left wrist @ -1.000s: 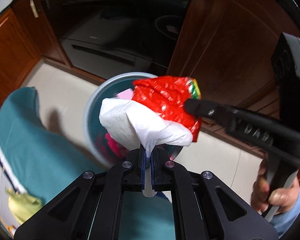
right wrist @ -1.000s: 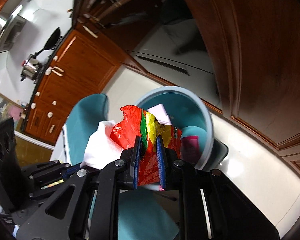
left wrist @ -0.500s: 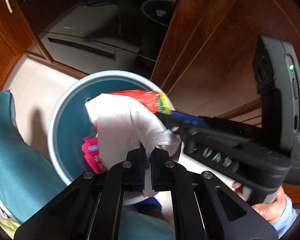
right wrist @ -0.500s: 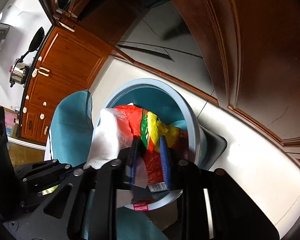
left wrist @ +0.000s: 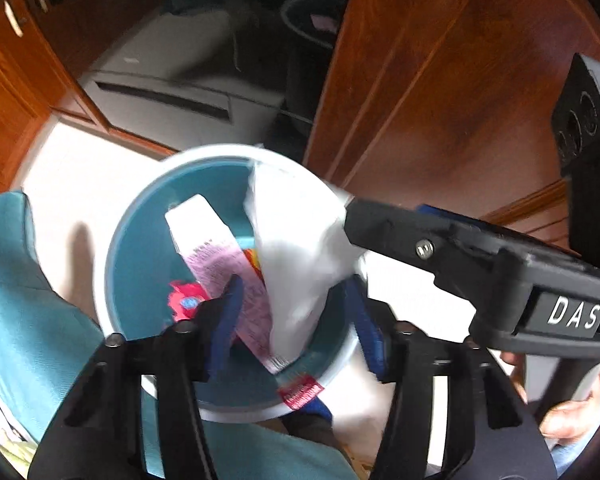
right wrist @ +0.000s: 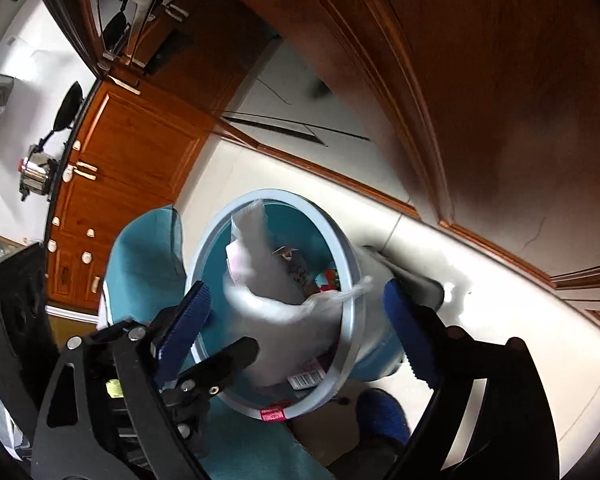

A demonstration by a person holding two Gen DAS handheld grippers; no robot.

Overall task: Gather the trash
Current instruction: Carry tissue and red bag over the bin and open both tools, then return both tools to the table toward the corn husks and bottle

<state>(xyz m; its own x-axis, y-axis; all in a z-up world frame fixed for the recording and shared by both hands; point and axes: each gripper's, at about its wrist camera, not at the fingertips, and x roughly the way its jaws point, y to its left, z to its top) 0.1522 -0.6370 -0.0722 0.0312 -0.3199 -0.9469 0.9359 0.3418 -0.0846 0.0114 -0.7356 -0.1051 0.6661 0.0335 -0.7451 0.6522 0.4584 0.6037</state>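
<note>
A round teal trash bin (left wrist: 140, 248) with a pale rim stands on the floor. My left gripper (left wrist: 296, 316) is open right above it. A white tissue (left wrist: 300, 248), blurred, is loose between its fingers over the bin. A pink-and-white wrapper (left wrist: 216, 256) and red trash (left wrist: 184, 300) lie inside. My right gripper (right wrist: 300, 328) is open over the same bin (right wrist: 340, 256), and the tissue (right wrist: 268, 300) shows below it. The red bag is barely visible inside the bin. The right gripper's finger (left wrist: 440, 240) crosses the left wrist view.
A teal chair cushion (left wrist: 24, 312) sits left of the bin. Dark wooden cabinet doors (left wrist: 440, 80) stand behind it, with pale floor tiles (right wrist: 480, 280) around. A blue slipper (right wrist: 380, 416) is near the bin. A pot (right wrist: 36, 172) sits on a far counter.
Both grippers have opened over the bin. The red bag has dropped out of the right gripper into the bin, and the white tissue has left the left gripper's grip.
</note>
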